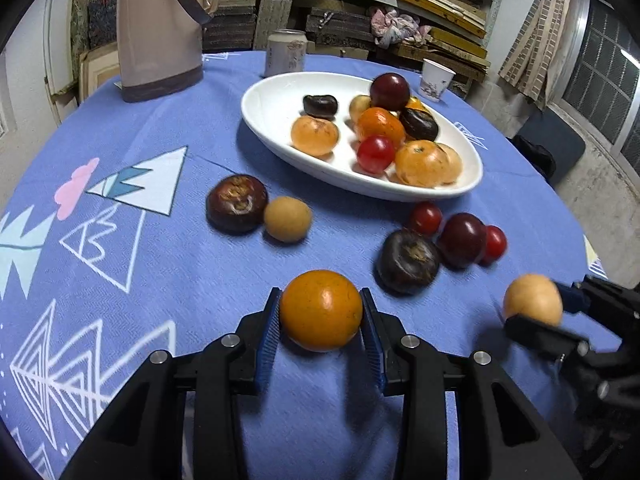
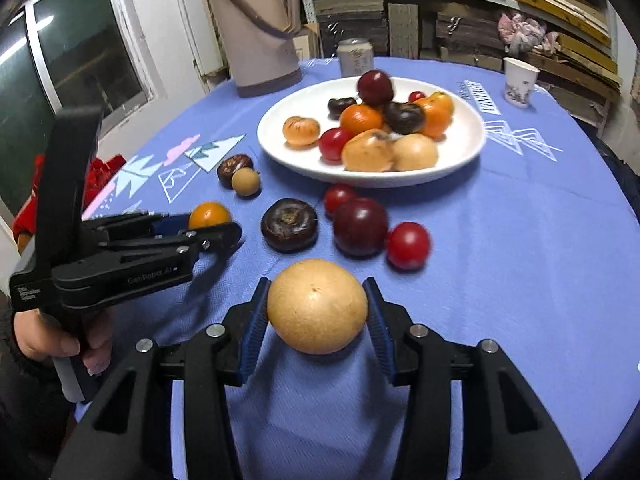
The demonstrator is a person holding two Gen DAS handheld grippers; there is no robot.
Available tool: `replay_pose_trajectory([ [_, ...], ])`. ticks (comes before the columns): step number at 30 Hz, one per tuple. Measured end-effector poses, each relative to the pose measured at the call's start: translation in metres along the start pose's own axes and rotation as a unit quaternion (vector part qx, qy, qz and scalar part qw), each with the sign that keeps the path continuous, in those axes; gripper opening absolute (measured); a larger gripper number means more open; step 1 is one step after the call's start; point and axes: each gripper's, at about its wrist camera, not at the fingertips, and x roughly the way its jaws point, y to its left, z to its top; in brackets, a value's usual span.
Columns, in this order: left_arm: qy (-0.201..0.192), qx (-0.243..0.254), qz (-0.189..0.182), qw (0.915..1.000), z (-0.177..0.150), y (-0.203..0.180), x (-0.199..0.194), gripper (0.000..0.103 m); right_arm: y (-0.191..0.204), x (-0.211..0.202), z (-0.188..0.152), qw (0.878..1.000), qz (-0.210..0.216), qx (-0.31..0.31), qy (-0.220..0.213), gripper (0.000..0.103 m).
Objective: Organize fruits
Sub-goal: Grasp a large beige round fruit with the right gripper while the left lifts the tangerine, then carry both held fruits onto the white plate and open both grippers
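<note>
My left gripper [image 1: 321, 312] is shut on an orange fruit [image 1: 321, 310] just above the blue cloth; both show in the right wrist view, gripper [image 2: 208, 222] and orange [image 2: 209, 215]. My right gripper [image 2: 318, 306] is shut on a tan round fruit [image 2: 317, 306], which also shows at the right of the left wrist view [image 1: 533, 299]. A white oval plate [image 1: 272, 100] [image 2: 460, 152] holds several oranges, tomatoes and dark fruits. Loose on the cloth lie a dark fruit [image 1: 237, 203], a small tan fruit [image 1: 287, 219], another dark fruit [image 1: 408, 261], a plum [image 1: 462, 240] and two tomatoes [image 1: 425, 218].
A beige thermos jug [image 1: 160, 28] stands at the back left, a drinks can [image 1: 286, 53] behind the plate, a paper cup [image 1: 436, 80] at the back right. Shelves of stacked wood stand beyond the round table's far edge.
</note>
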Motion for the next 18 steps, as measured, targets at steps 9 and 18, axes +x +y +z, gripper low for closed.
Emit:
replay_pose_trajectory([
  [9, -0.043, 0.048, 0.009, 0.9979, -0.005, -0.017, -0.049, 0.038, -0.015, -0.039, 0.007, 0.999, 0.009, 0.008, -0.047, 0.045],
  [18, -0.086, 0.082, 0.012, 0.9928, 0.032, -0.031, -0.080, 0.038, -0.025, -0.053, 0.040, 0.998, 0.004, -0.009, -0.066, 0.045],
])
